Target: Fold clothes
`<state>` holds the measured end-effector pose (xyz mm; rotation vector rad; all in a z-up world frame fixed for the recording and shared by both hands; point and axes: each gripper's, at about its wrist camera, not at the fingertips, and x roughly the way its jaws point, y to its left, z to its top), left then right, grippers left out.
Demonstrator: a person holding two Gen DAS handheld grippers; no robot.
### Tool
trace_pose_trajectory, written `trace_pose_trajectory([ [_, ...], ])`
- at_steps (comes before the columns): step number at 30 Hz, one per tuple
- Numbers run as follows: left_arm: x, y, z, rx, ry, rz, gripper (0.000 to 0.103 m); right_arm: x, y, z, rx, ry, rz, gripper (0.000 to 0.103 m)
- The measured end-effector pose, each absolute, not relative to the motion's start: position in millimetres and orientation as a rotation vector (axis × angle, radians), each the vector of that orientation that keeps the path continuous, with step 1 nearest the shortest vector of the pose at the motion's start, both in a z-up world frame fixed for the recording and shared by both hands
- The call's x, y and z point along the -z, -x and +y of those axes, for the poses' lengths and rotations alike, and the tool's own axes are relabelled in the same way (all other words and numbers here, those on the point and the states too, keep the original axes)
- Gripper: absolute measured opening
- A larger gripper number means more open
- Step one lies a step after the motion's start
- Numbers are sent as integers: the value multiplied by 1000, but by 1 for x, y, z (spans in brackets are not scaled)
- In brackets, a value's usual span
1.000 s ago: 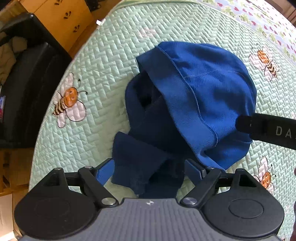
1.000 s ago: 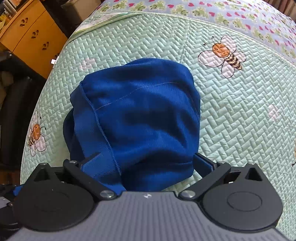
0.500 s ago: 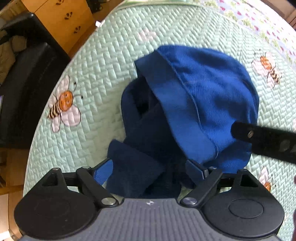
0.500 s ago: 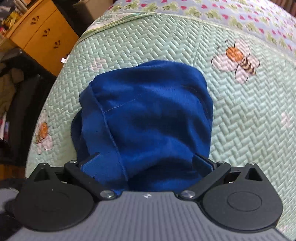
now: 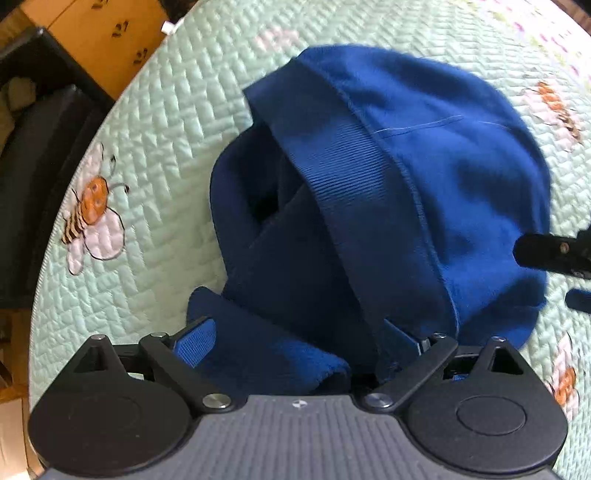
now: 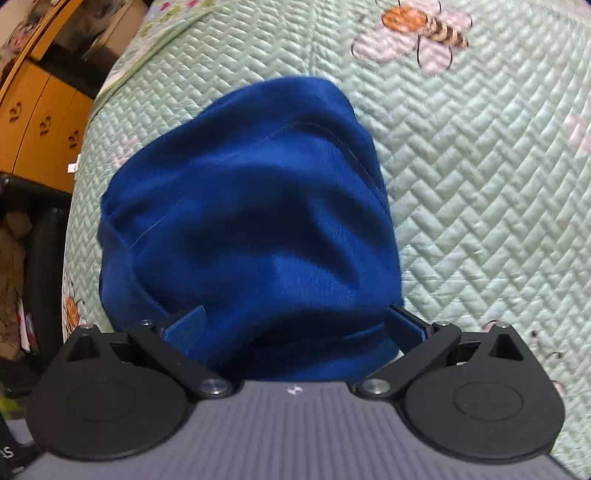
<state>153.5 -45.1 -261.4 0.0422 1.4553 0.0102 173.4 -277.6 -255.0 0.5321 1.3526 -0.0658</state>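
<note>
The blue knitted garment with a ribbed hem band (image 5: 388, 177) lies bundled on the mint-green quilted bedspread printed with bees (image 5: 177, 122), near the bedspread's left edge as the left wrist view shows it. The garment is not flat: its brighter outer layer is folded over a darker inner layer, and the ribbed band runs diagonally across the heap.

Left gripper (image 5: 299, 339): the jaws stand wide apart. One blue-padded finger (image 5: 195, 341) shows at the left, the other at the right, partly covered by fabric. The dark lower portion of the garment lies between the jaws. The pads do not press together on it; whether either pad touches the cloth cannot be told.

Right gripper (image 6: 295, 328): the jaws stand wide apart. The near part of the garment (image 6: 251, 221) fills the gap between the two blue-padded fingers (image 6: 184, 325) and reaches back to the gripper body. No clamping is visible. In the left wrist view, the black tip of the right gripper (image 5: 550, 253) shows at the right margin, just beside the garment's right side.

Beyond the bedspread's left edge stand an orange wooden drawer cabinet (image 6: 33, 122) and a black upholstered chair (image 5: 33, 177). A printed bee (image 6: 417, 33) lies on the bedspread beyond the garment, apart from it.
</note>
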Motion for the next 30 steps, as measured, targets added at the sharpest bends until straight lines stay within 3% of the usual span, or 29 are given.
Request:
trace_pose_trajectory([
  [9,307,-171,-51,-57,-50,1516,103,312,-168,-277,151,-621,1406,102],
  [10,309,-172,-51,-56,-43,1514,103,315,-167,-276,143,-640,1395,99],
  [11,311,-172,-51,-53,-37,1511,101,313,-166,-270,115,-629,1370,79],
  [13,308,-171,-53,-26,-35,1500,91,309,-166,-260,61,-609,1323,50],
  [14,305,-170,-54,-10,-37,1492,78,306,-167,-256,47,-613,1318,34],
  [15,299,-168,-55,-8,-53,1478,52,302,-168,-254,37,-619,1313,32],
  [16,290,-165,-56,-4,-75,1457,40,296,-167,-252,27,-617,1303,29],
  [17,282,-162,-54,8,-62,1438,21,288,-164,-252,12,-621,1284,27],
  [18,273,-159,-50,25,-21,1422,15,279,-161,-252,-3,-625,1262,27],
  [22,225,-138,-35,92,111,1340,13,222,-137,-256,-88,-631,1132,26],
  [30,108,-78,-44,214,76,1099,12,103,-89,-277,-216,-626,940,25],
])
